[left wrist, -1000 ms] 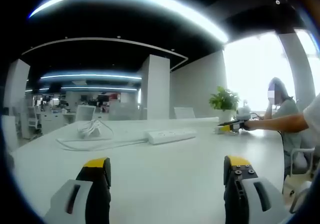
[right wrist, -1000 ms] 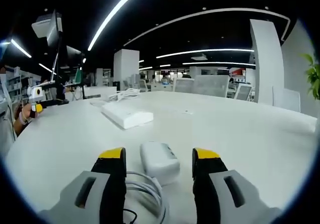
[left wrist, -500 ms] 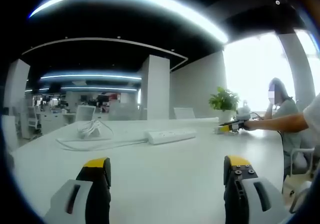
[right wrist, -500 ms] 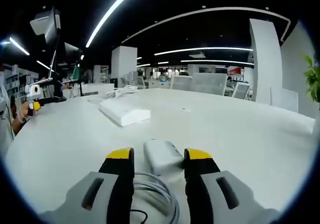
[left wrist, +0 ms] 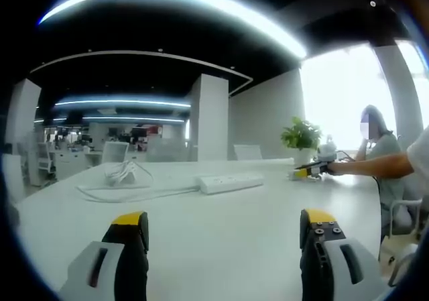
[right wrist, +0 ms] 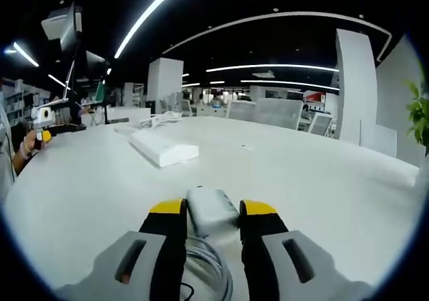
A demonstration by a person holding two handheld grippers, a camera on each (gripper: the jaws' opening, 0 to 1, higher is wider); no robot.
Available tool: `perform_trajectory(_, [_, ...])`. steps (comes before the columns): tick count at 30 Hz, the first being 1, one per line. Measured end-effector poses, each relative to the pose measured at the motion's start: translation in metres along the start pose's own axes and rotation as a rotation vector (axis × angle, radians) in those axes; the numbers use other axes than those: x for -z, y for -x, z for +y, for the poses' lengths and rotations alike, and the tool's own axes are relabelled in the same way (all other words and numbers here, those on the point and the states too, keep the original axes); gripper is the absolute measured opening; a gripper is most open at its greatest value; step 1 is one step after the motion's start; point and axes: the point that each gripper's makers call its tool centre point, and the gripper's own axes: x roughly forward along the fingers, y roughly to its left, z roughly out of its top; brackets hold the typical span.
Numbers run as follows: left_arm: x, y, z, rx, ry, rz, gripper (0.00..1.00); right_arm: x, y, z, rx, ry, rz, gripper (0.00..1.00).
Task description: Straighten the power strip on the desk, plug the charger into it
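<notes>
The right gripper [right wrist: 212, 210] has its jaws closed against the flat sides of the charger [right wrist: 211, 209], a light, rigid, smooth block lying near on the desk [right wrist: 322, 173], cable [right wrist: 204, 264] trailing. The power strip [right wrist: 164, 149] lies farther left. The left gripper [left wrist: 224, 224] hovers wide open, empty.

Left gripper [left wrist: 224, 230]: grey jaws tipped yellow over black pads. Ahead of it, a white desk [left wrist: 221, 234] carrying a white power strip [left wrist: 230, 182] and white coiled cable [left wrist: 120, 173]; to its right, a green plant [left wrist: 300, 133]. Right gripper [right wrist: 211, 210]: the same grey, yellow and black, its tips at a white charger [right wrist: 212, 208] with a pale grey cord [right wrist: 204, 267].
</notes>
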Motion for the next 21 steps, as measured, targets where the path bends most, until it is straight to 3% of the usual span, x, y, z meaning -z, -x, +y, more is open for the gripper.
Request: perform_trajectory(21, [-0.0021, -0.0009, -0.0008, 0.004, 0.000, -0.005, 0.96, -0.0003, -0.0004, -0.0057, 0.071, 0.125, 0.153, 0.23])
